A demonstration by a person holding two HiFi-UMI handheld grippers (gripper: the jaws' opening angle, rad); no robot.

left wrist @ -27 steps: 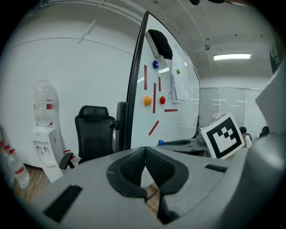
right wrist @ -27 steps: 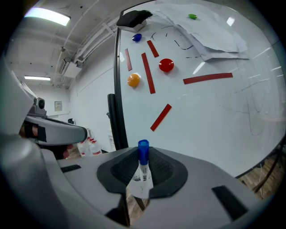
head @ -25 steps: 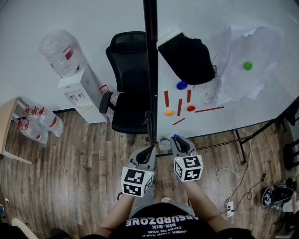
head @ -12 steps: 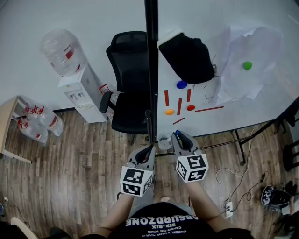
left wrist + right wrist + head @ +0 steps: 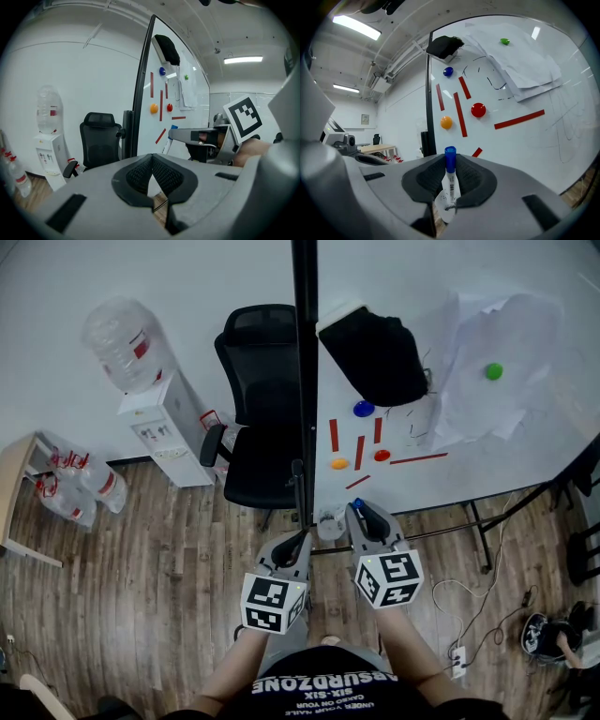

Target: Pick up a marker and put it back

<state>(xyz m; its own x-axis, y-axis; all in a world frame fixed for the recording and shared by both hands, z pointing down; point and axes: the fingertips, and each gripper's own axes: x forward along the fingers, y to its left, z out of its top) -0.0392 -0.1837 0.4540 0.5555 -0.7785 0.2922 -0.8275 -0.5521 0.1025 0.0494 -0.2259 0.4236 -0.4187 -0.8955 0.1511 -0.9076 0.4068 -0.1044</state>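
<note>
A white marker with a blue cap (image 5: 450, 180) stands upright between the pads of my right gripper (image 5: 450, 161), which is shut on it. In the head view that gripper (image 5: 362, 514) is low in front of the whiteboard (image 5: 525, 456), with the blue cap (image 5: 355, 504) poking out at its tip. My left gripper (image 5: 298, 545) is beside it, by the board's black post (image 5: 303, 381). Its pads meet at the tip (image 5: 152, 158) with nothing between them. From the left gripper view the right gripper (image 5: 197, 137) and its marker (image 5: 168, 140) show to the right.
The whiteboard carries blue (image 5: 363, 409), orange (image 5: 339, 464), red (image 5: 382, 456) and green (image 5: 494, 371) magnets, red strips (image 5: 419, 459), taped paper (image 5: 487, 343) and a black cloth (image 5: 380, 357). A black office chair (image 5: 258, 418) and a water dispenser (image 5: 155, 423) stand to the left. Cables (image 5: 487, 606) lie on the floor at the right.
My right gripper with the marker has drifted slightly right and toward the person. The left gripper has barely moved.
</note>
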